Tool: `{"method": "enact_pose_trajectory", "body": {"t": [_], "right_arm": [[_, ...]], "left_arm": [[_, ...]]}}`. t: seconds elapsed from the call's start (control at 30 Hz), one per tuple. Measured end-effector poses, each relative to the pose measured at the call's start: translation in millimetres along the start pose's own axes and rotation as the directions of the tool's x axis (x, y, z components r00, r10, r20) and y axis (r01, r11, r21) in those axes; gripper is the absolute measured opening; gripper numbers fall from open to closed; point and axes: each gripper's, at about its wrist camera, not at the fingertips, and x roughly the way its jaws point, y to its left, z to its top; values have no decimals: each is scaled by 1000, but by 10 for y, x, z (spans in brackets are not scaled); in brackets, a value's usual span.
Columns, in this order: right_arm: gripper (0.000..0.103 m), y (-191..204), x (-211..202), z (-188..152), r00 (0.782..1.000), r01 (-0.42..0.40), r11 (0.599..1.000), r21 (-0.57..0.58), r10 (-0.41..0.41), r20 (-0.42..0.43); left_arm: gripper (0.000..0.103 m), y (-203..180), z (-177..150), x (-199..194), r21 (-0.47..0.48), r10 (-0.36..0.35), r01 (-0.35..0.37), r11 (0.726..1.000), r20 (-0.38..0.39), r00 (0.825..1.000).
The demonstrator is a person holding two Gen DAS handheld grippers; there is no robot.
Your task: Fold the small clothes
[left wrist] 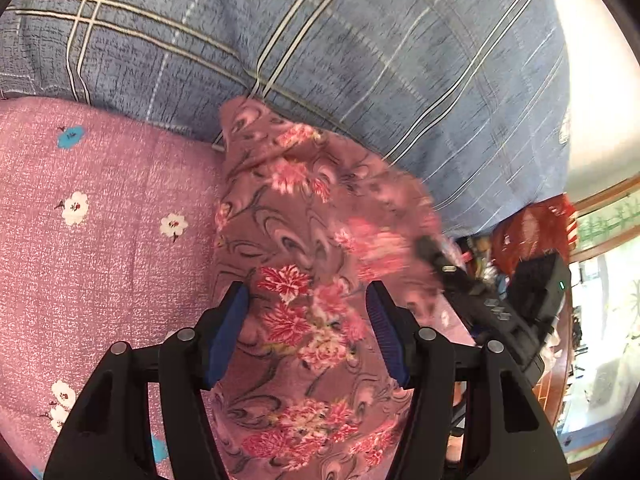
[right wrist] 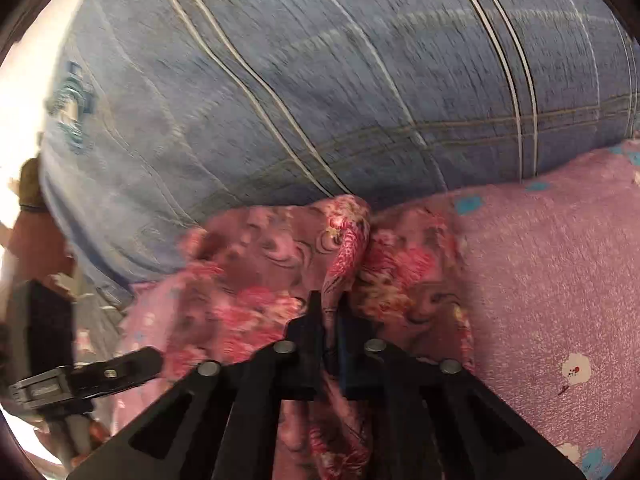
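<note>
A small pink floral garment (left wrist: 304,248) lies on the pink bedsheet (left wrist: 100,208), its far end against a blue plaid quilt. My left gripper (left wrist: 308,300) is open, its blue pads either side of the cloth, which passes loosely between them. My right gripper (right wrist: 330,304) is shut on a raised fold of the same garment (right wrist: 348,240), which bunches up above the fingertips. The right gripper's body (left wrist: 492,300) shows at the garment's right edge in the left wrist view, and the left gripper's body (right wrist: 80,380) shows at lower left in the right wrist view.
A big blue plaid quilt (left wrist: 360,48) (right wrist: 320,80) is heaped behind the garment. The pink flowered sheet (right wrist: 560,280) spreads to the side. Beyond the bed edge are red bags (left wrist: 532,228) and a window.
</note>
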Motion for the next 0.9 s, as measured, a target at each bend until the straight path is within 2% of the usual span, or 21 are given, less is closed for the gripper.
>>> {"method": "enact_pose_trajectory", "body": {"t": [0.07,0.1,0.13,0.17,0.2,0.3,0.4,0.53,0.63,0.67,0.7,0.8,0.9], "right_arm": [[4,-162,-149,-9,997,-21,997,74,16,75],[4,-295,-101,-32,998,-4,993,119,-3,57],[4,-401,-7,-57,999,36,988,147,-39,14],[4,-504,125,-130,994,97,983,158,-90,-54],[4,-535,184,-200,991,111,983,149,-99,-86],[11,-462,33,-213,996,81,984,157,-73,-54],[12,-316,-281,-288,999,32,993,113,-31,-6],[14,-250,-750,-708,997,-75,994,81,76,-15],[16,-233,-716,-971,994,-51,998,33,54,-97],[17,-251,-711,-1073,994,-48,999,21,50,-94],[17,-273,-759,-1100,997,-60,998,34,62,-49],[17,-381,-777,-1158,996,-89,990,107,90,-11],[27,-485,-807,-1199,988,-156,979,133,154,28]], "left_arm": [[59,31,-34,91,-3,39,-39,999,-10,999],[60,80,-75,152,-1,93,-93,996,-31,995],[60,95,-111,234,-1,113,-113,994,-57,992],[60,124,-164,299,-5,103,-103,995,-87,991],[60,145,-214,309,-12,90,-91,996,-95,991],[59,135,-346,163,-2,75,-76,997,-74,994],[60,117,-557,-29,4,32,-32,999,-80,996],[69,99,-806,-100,24,20,-18,1000,-86,996],[69,116,-945,27,29,48,-45,999,-132,990],[69,107,-943,52,33,54,-51,998,-125,991],[69,91,-973,20,45,60,-56,997,-105,993],[72,48,-1018,42,44,68,-63,997,-117,991],[72,210,-1002,-44,-4,29,-29,1000,-124,992]]}}
